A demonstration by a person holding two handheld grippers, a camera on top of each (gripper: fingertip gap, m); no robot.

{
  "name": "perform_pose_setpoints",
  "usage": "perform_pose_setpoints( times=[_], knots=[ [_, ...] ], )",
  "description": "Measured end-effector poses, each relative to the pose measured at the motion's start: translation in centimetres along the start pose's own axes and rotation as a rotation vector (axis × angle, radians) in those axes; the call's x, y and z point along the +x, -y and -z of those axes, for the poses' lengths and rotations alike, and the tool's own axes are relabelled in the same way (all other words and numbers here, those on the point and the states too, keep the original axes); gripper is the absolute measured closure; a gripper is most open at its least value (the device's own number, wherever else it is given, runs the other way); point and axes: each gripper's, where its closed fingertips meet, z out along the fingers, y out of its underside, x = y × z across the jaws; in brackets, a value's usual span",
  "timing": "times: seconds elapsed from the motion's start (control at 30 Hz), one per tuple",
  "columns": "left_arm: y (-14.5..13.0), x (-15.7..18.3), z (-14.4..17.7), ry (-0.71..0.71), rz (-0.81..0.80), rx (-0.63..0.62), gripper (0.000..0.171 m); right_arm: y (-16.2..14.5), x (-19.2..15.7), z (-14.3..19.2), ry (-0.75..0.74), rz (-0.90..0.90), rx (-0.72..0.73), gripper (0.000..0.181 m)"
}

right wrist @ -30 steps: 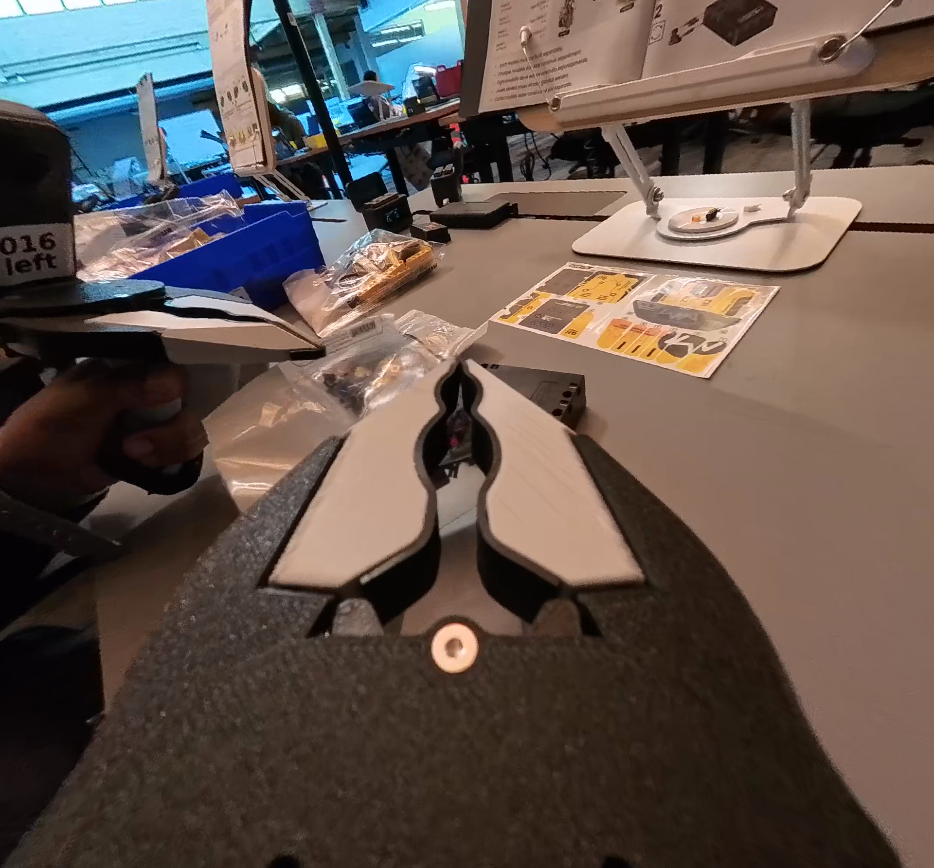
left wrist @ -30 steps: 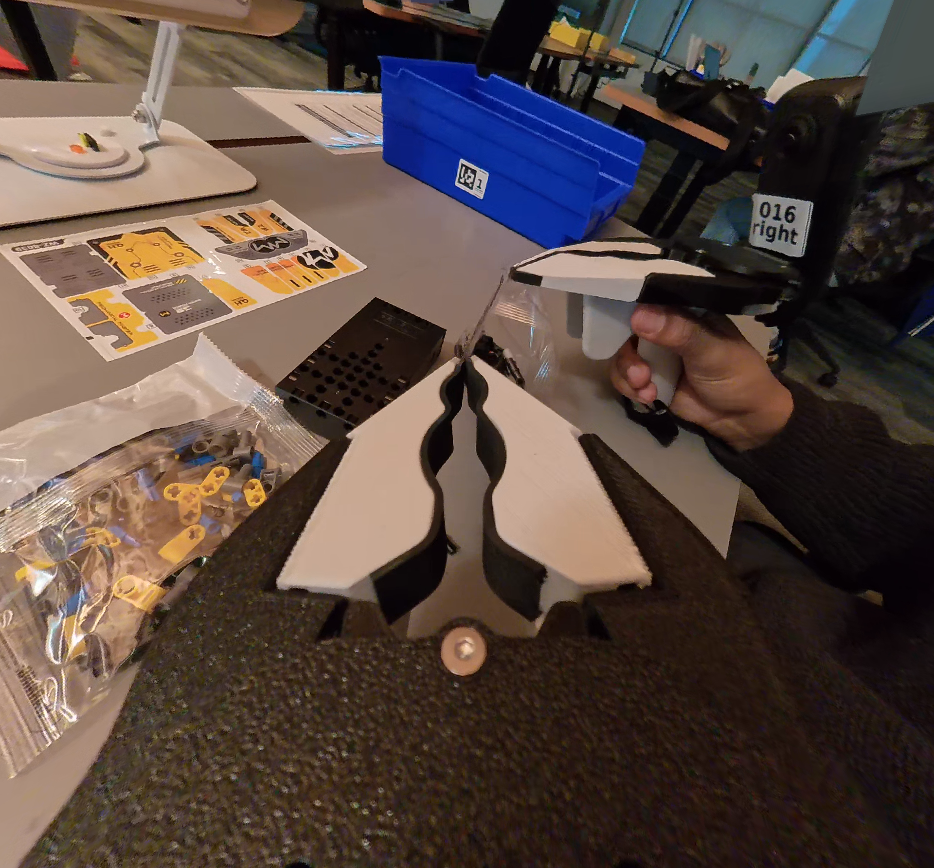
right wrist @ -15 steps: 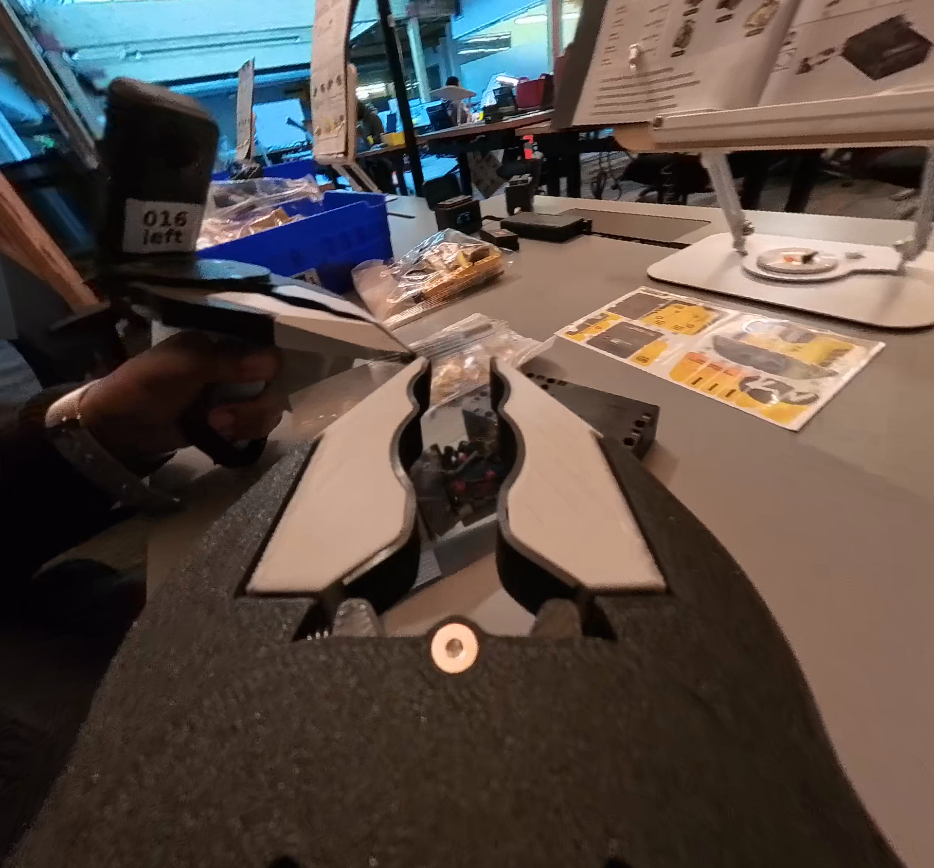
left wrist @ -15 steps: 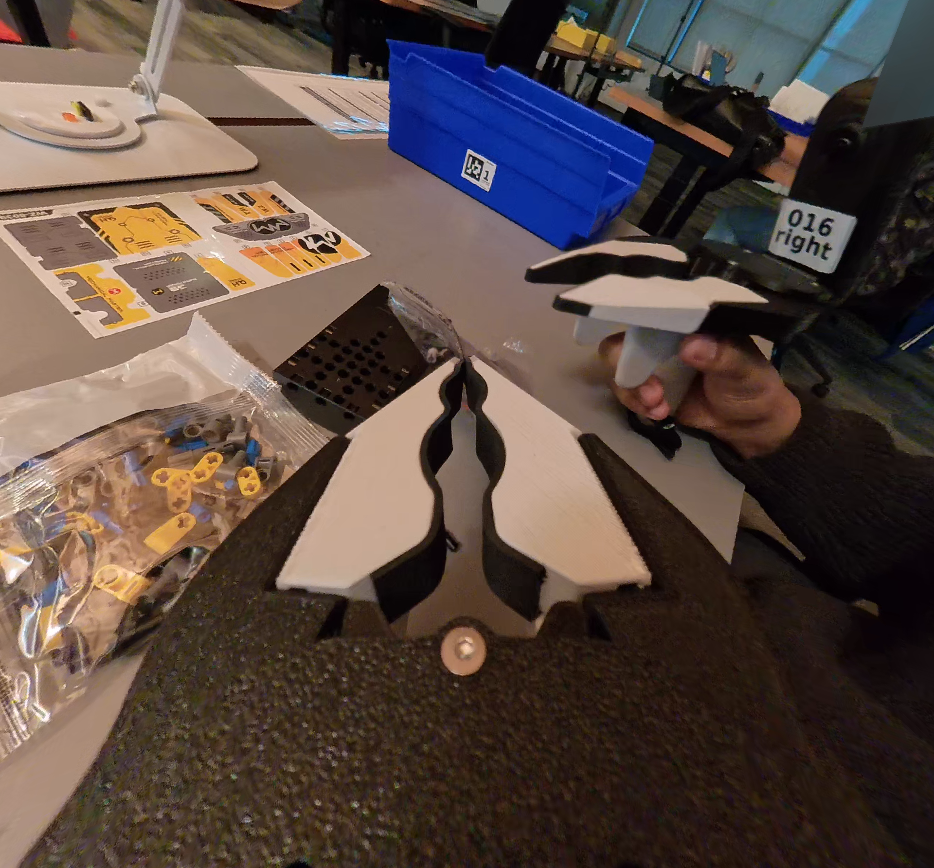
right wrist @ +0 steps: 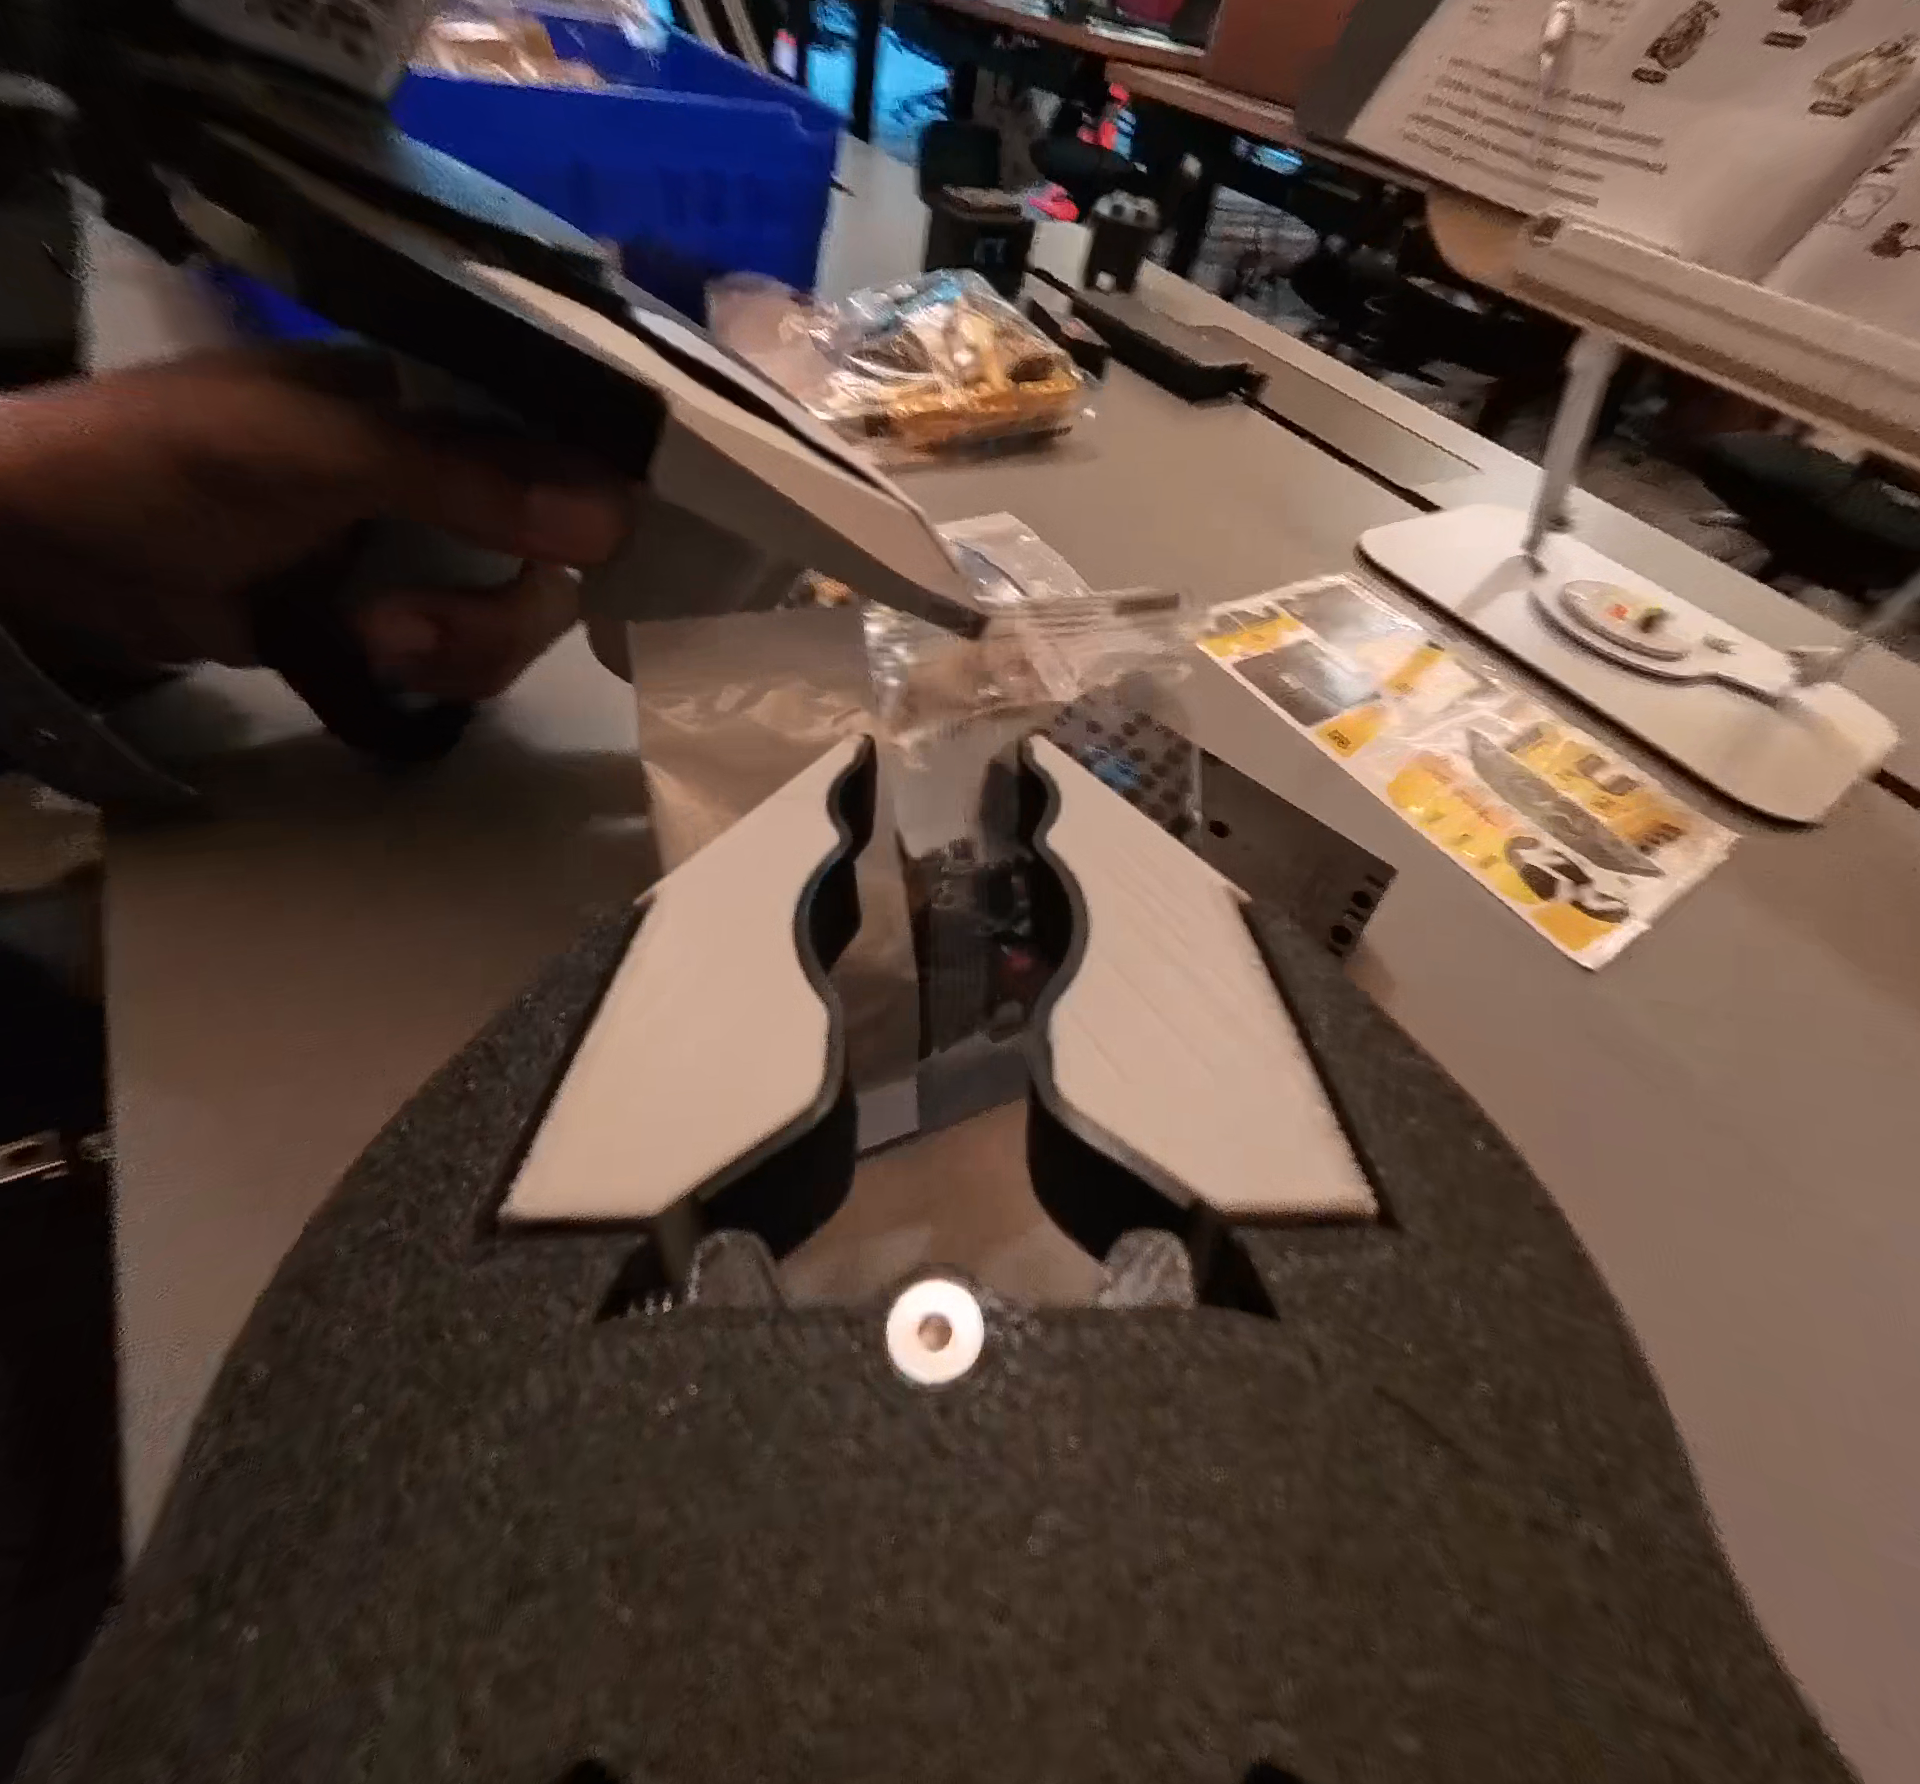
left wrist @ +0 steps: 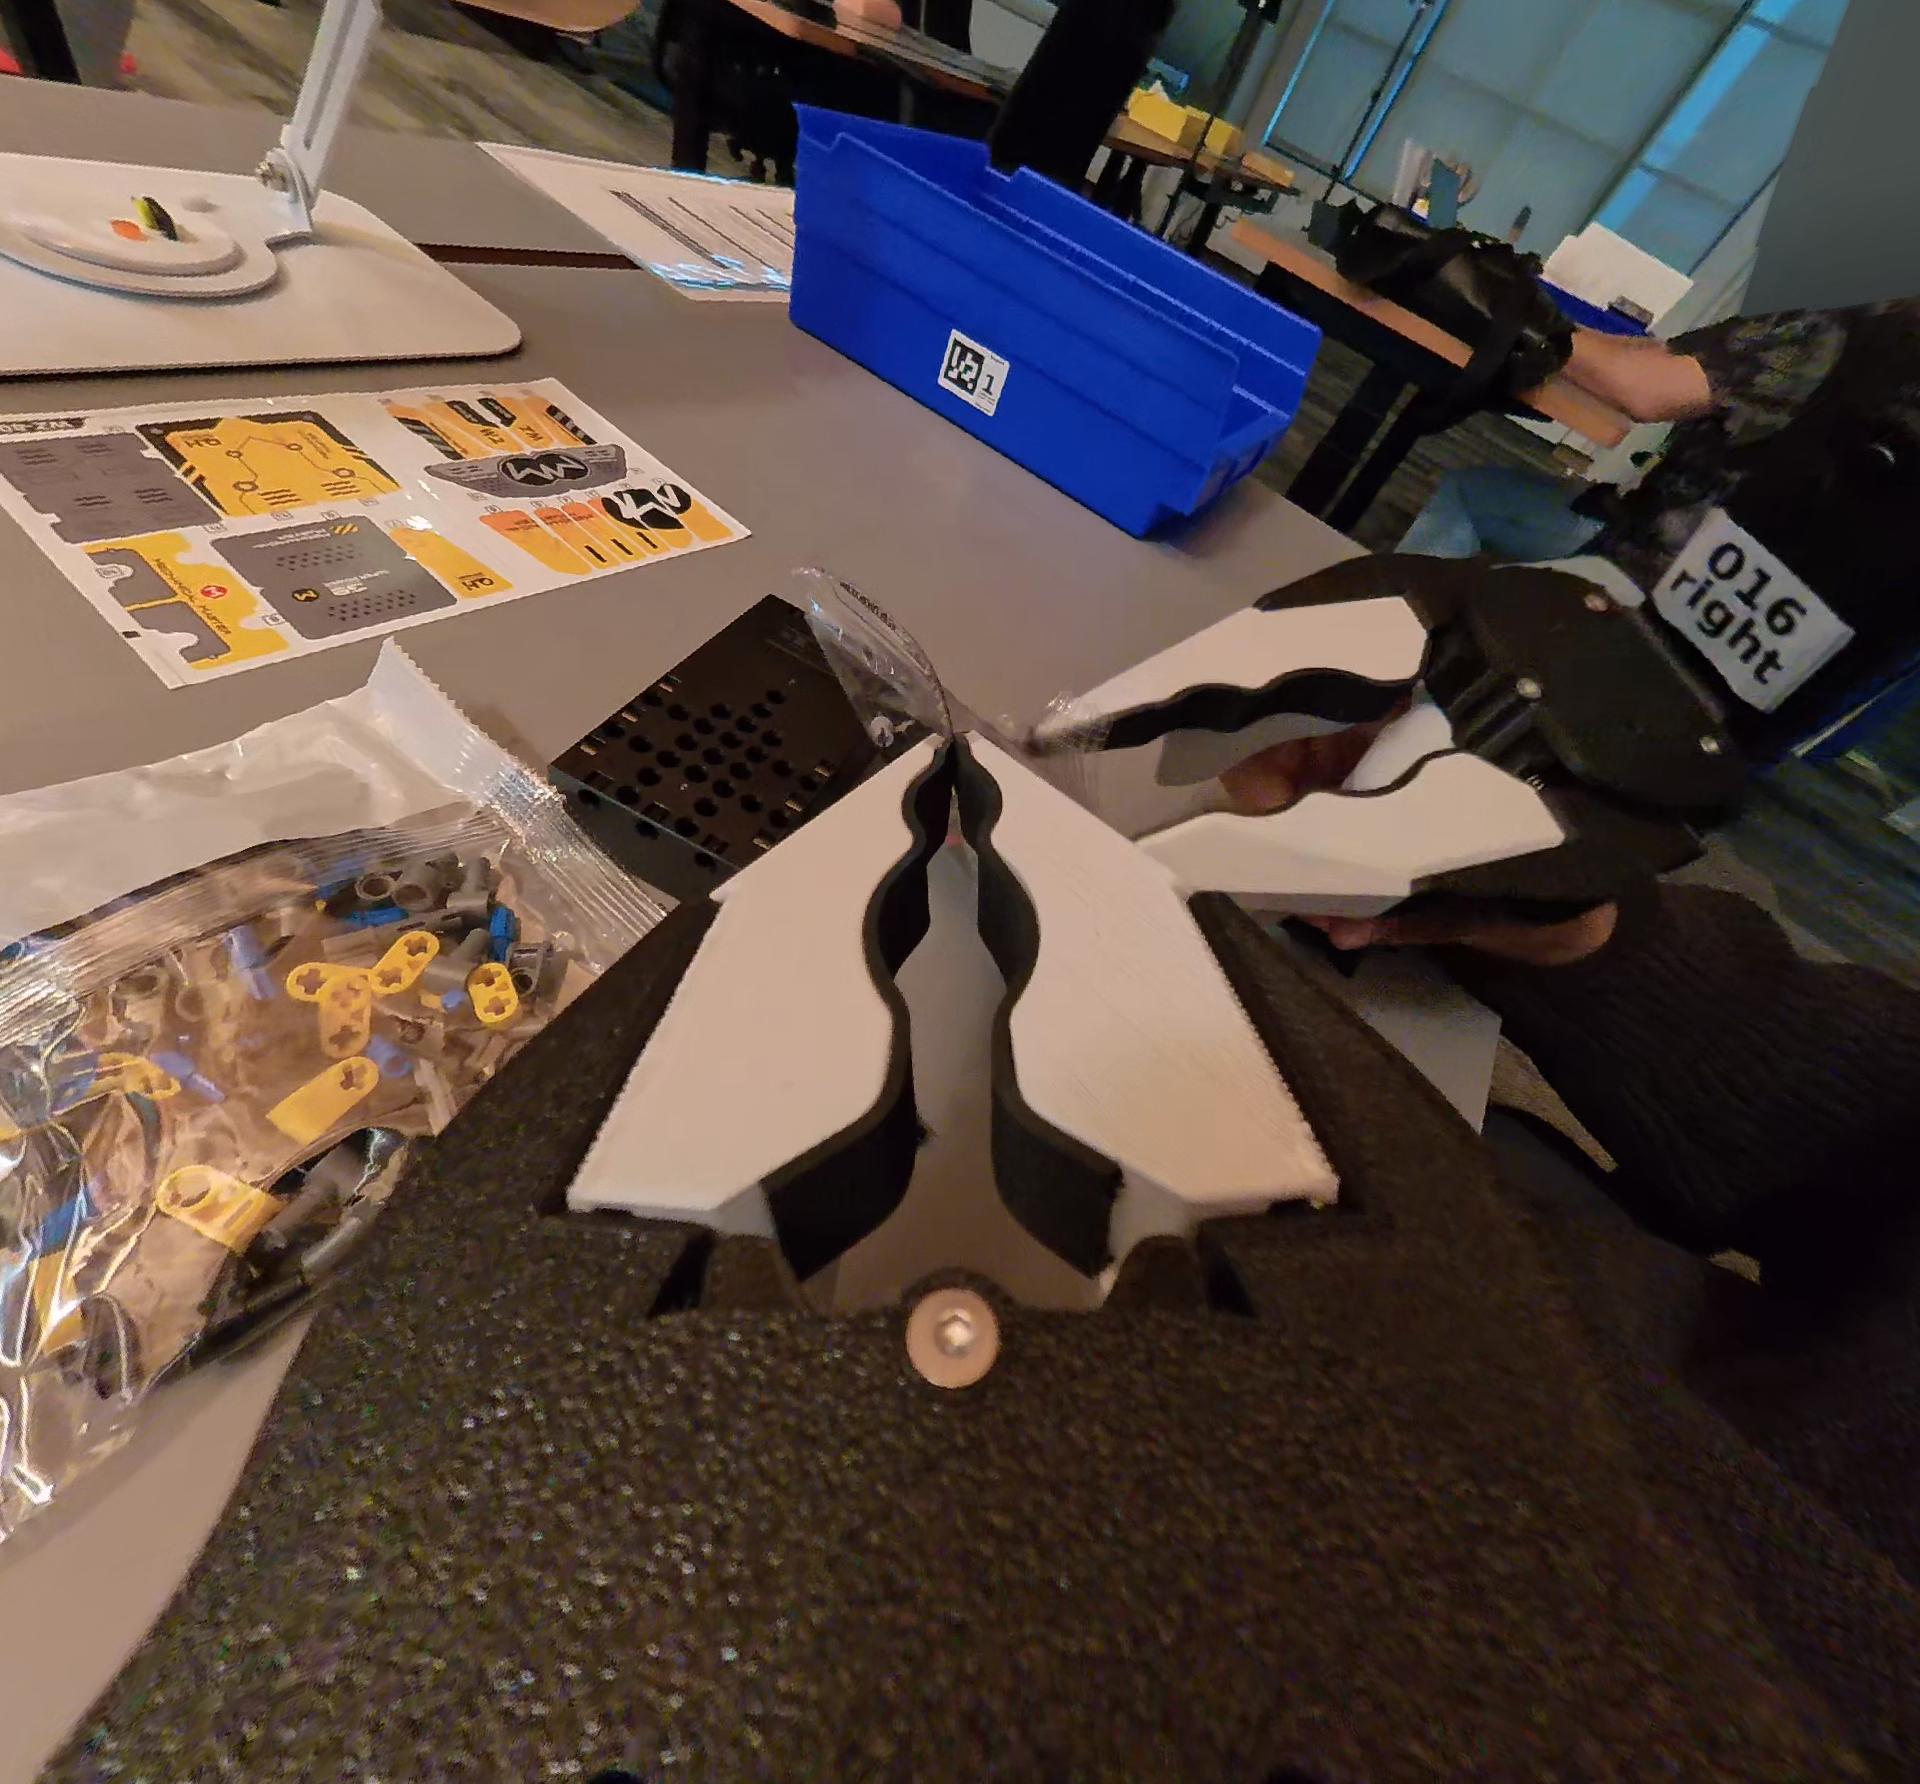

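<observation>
left of the black perforated block (left wrist: 717, 768): clear bag of yellow and blue parts (left wrist: 239, 1028), flat on the grey table (left wrist: 883, 508). over the block's right corner: left gripper (left wrist: 951, 747), tips pinched together on the top edge of a small clear bag (left wrist: 883, 654) hanging above the table. right of the block: right gripper (right wrist: 948, 758), fingers apart around that bag's lower part, not yet gripping.

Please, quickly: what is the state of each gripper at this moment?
Left gripper: closed, pinching the top edge of a small clear plastic bag.
Right gripper: open, holding nothing; the bag hangs between its fingers.
</observation>
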Motion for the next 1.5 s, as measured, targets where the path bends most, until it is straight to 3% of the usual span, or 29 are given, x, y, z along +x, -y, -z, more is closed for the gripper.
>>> perform_pose_setpoints(
  times=[0.17, 0.3, 0.4, 0.73, 0.9, 1.17, 1.23, 1.37, 1.5],
  knots=[
    [0.0, -0.5, 0.2, 0.011, 0.002, -0.003, 0.171, 0.1, 2.4, 0.6, -0.104, -0.09, 0.023, 0.181],
    [0.0, -0.6, 0.3, 0.006, 0.008, -0.006, 0.171, 0.2, 4.3, 1.4, -0.042, -0.331, 0.092, 0.181],
    [-0.2, -0.5, 0.1, -0.003, 0.008, -0.014, 0.171, 0.1, 4.8, 1.7, -0.017, -0.413, 0.105, 0.181],
    [-0.4, -0.4, 0.0, 0.005, 0.0, -0.034, 0.168, 0.1, 4.3, 1.6, 0.014, -0.407, 0.099, 0.181],
    [0.7, 0.6, 0.3, 0.039, -0.089, -0.006, 0.15, 0.1, 4.0, 1.5, 0.029, -0.397, 0.09, 0.181],
    [3.0, 2.5, 1.4, 0.054, -0.187, 0.06, 0.146, 0.1, 3.2, 1.3, 0.06, -0.362, 0.078, 0.181],
    [2.2, 3.5, 1.0, 0.0, -0.206, 0.005, 0.146, 0.2, 2.8, 1.3, 0.082, -0.352, 0.075, 0.181],
    [-2.5, 3.5, -0.8, -0.021, -0.227, -0.234, 0.145, 0.3, 1.6, 1.1, 0.144, -0.33, 0.062, 0.181],
    [-4.1, 2.9, -1.3, 0.035, -0.29, -0.307, 0.144, 0.4, 1.1, 1.2, 0.17, -0.317, 0.068, 0.181]
  ],
)
